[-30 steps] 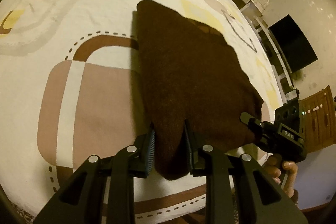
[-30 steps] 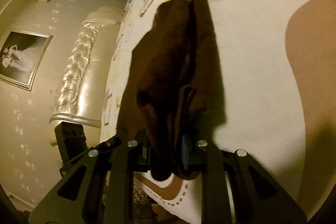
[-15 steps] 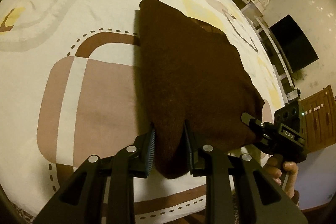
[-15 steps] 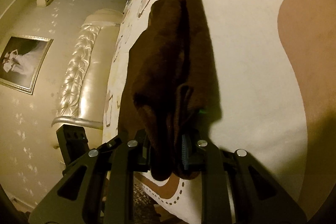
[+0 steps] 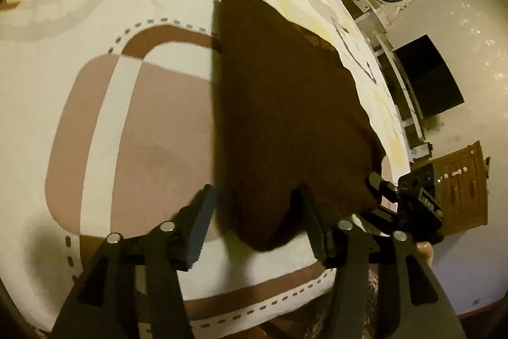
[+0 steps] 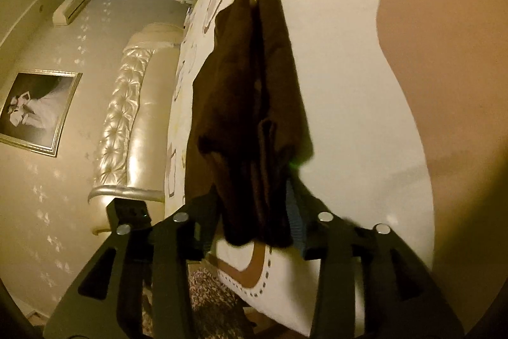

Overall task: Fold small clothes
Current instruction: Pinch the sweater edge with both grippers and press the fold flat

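Observation:
A dark brown folded garment [image 5: 285, 104] lies on the patterned bed cover [image 5: 127, 116]. In the left wrist view my left gripper [image 5: 257, 208] stands open, its jaws wide on either side of the garment's near corner, no longer pinching it. In the right wrist view the same garment [image 6: 250, 104] shows as stacked folded layers. My right gripper [image 6: 257, 212] has its jaws parted around the garment's near end, with a gap beside the cloth. The right gripper also shows in the left wrist view [image 5: 409, 196] at the garment's right corner.
The bed's near edge [image 5: 254, 307] runs just under both grippers. A tufted headboard [image 6: 127, 116] and framed picture [image 6: 38, 110] are at the left in the right wrist view. A dark TV [image 5: 428, 81] and wooden cabinet [image 5: 460, 180] stand beyond the bed.
Both grippers have opened and let go of the brown garment, which now rests on the bed. Both have drawn slightly back.

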`<state>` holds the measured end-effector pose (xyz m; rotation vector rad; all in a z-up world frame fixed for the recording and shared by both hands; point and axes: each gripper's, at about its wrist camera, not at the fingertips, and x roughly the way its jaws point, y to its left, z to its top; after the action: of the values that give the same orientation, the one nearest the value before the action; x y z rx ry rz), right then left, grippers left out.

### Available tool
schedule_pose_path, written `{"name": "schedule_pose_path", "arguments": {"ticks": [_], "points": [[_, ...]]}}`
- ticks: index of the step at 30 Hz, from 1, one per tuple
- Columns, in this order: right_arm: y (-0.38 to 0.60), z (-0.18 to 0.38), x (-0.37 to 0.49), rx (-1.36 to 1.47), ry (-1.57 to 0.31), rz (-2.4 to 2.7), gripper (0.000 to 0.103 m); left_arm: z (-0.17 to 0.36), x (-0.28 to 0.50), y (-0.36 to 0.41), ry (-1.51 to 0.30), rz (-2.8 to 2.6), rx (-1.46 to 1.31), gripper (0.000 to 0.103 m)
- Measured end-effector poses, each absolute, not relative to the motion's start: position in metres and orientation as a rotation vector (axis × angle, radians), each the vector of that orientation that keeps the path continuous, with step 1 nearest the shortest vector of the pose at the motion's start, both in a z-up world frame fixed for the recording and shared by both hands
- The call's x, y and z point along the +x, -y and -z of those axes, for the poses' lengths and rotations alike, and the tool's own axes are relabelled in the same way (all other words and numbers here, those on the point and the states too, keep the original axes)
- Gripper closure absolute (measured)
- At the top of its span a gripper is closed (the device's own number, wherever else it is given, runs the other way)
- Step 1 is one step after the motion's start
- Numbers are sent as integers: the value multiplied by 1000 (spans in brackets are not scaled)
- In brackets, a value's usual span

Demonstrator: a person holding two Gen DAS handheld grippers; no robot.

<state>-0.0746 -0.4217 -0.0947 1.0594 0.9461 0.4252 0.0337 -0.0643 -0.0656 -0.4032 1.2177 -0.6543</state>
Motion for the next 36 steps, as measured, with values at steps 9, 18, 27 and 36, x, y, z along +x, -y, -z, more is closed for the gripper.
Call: {"name": "schedule_pose_path", "arguments": {"ticks": [9,18,27,36], "points": [[409,94,-79,1000,-981,-425,84,72,22,77,-1243,697,-385,75],[406,101,-90,1012,-970,-422,88,73,22,68,-1238,689,-392,82],[403,98,-87,1012,-966,-422,88,74,22,68,-1233,689,-385,82],[404,98,-86,1019,-967,-419,88,75,22,69,-1227,687,-382,82]]}}
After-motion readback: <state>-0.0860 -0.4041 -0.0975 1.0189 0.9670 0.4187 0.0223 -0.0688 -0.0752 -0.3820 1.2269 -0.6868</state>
